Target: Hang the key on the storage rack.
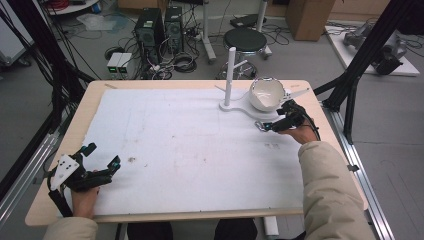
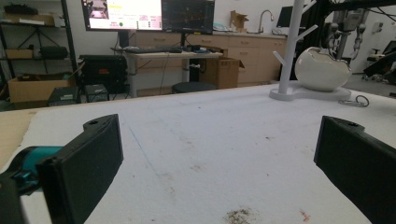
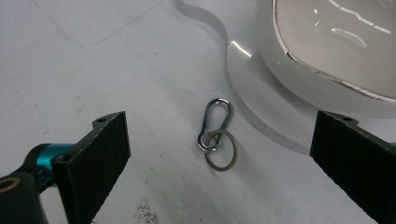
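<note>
Just beside the white stand base (image 3: 261, 93) lies a carabiner (image 3: 214, 123), long axis parallel to the base edge, ring (image 3: 223, 154) end nearest the right gripper (image 3: 219, 158). Right gripper's jaws gape wide, empty, straddling it. Left gripper (image 1: 102, 157) likewise spread, well apart from the base.

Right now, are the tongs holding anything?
No. Both tongs are open and empty. The right tongs hover over a small carabiner with a ring; the left tongs sit apart over bare table.

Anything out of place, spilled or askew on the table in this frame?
The white bowl sits tipped on the stand's base, its opening facing sideways. A dark smudge stains the white mat. A carabiner with a ring lies loose beside the base.
</note>
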